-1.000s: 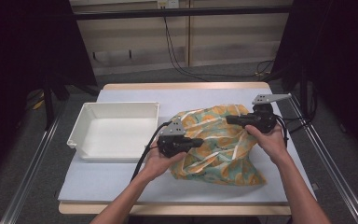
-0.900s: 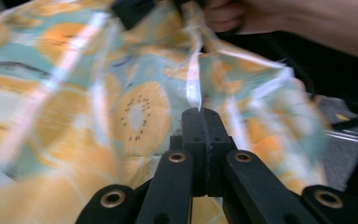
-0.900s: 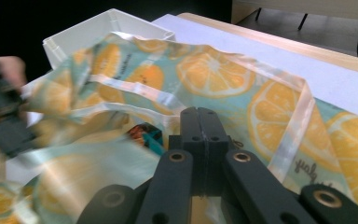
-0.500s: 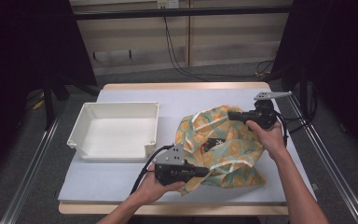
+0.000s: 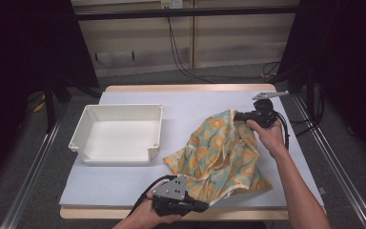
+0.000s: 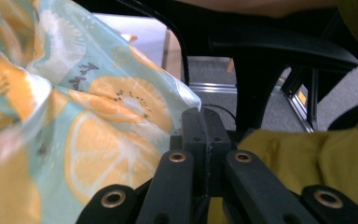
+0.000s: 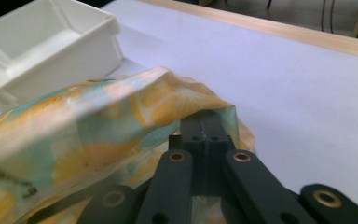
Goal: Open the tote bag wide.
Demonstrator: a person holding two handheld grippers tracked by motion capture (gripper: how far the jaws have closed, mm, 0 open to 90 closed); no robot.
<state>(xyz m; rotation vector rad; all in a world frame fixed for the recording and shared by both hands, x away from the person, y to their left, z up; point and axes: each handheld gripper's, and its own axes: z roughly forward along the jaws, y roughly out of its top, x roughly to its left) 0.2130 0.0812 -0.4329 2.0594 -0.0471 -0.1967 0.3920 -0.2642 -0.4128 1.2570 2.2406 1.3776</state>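
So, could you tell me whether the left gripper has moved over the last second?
Yes: the left gripper has pulled back from beside the white plastic tray to the table's near edge.

Orange-slice printed teal plastic bag (image 6: 74, 135) cut off at left edge, near folds blurred; small black print unreadable. Yellow fabric (image 6: 335, 158) cropped right.

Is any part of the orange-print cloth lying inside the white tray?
No: in the high view the white tray holds nothing, and the cloth lies on the table to its right.
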